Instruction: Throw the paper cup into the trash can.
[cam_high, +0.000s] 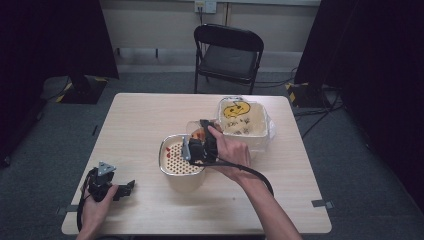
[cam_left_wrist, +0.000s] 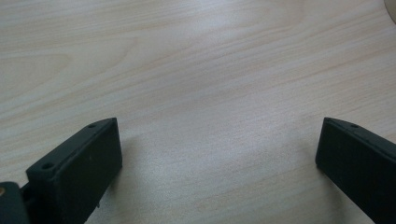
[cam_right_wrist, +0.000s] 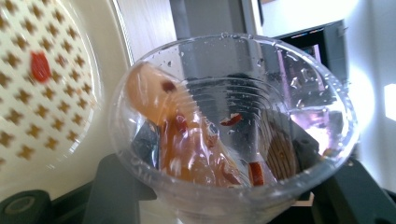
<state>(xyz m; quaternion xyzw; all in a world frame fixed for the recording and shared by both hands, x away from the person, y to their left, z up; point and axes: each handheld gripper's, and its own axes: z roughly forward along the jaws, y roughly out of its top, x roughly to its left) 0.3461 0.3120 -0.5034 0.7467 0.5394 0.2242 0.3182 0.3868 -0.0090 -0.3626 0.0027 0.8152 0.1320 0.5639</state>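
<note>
Where tilted, cup contents blurred

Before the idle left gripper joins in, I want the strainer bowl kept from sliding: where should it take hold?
Grip the metal rim of the strainer bowl on its near-left edge, coming from the left gripper's side. That edge faces it across bare table, while the right gripper tips its clear cup over the far-right side, so the two probably won't collide.
</note>
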